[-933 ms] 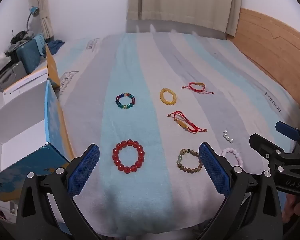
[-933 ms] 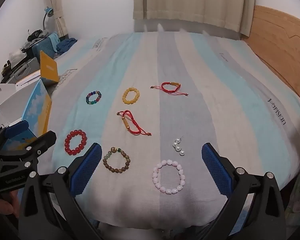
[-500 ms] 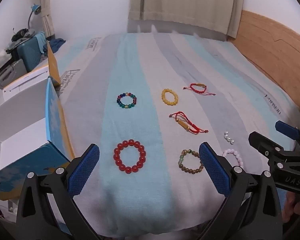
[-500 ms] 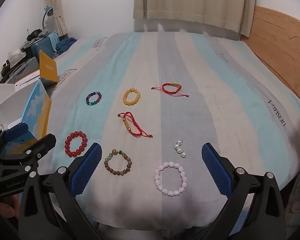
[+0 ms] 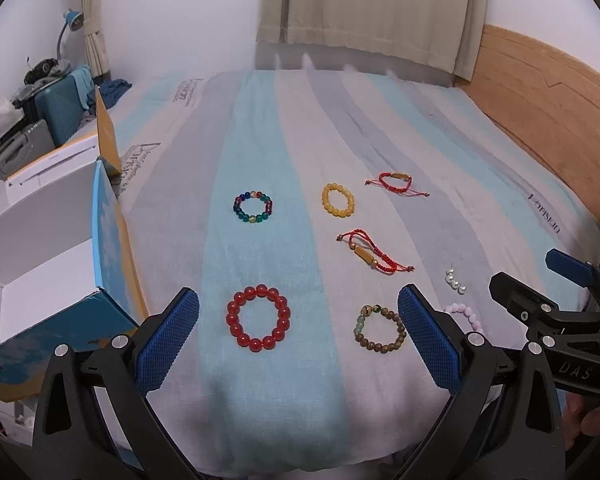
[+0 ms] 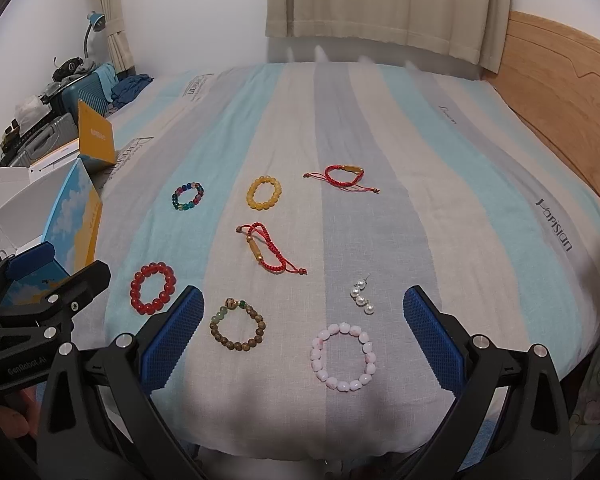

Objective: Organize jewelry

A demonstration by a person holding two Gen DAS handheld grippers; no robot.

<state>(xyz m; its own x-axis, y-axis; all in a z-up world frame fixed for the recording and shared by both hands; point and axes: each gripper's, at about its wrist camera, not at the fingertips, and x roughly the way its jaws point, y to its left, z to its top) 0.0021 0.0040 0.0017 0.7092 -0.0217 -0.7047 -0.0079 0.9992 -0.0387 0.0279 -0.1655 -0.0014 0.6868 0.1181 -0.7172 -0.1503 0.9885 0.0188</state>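
Note:
Several bracelets lie on a striped bed sheet (image 5: 260, 120). In the left wrist view: a red bead bracelet (image 5: 258, 323), a brown bead bracelet (image 5: 380, 328), a multicolour bead bracelet (image 5: 253, 207), a yellow bead bracelet (image 5: 338, 200) and two red cord bracelets (image 5: 374, 252) (image 5: 396, 181). The right wrist view also shows a pink bead bracelet (image 6: 343, 357) and a pearl piece (image 6: 362, 297). My left gripper (image 5: 298, 342) is open and empty, above the red bracelet. My right gripper (image 6: 298, 340) is open and empty, above the brown and pink bracelets.
An open white and blue cardboard box (image 5: 52, 264) stands at the bed's left edge; it also shows in the right wrist view (image 6: 66, 220). Suitcases and clutter (image 5: 40, 120) stand beyond it. A wooden headboard (image 5: 540, 92) runs along the right side.
Both grippers have drifted slightly back and up; the bracelets sit a little lower in view. Nothing was picked up or moved.

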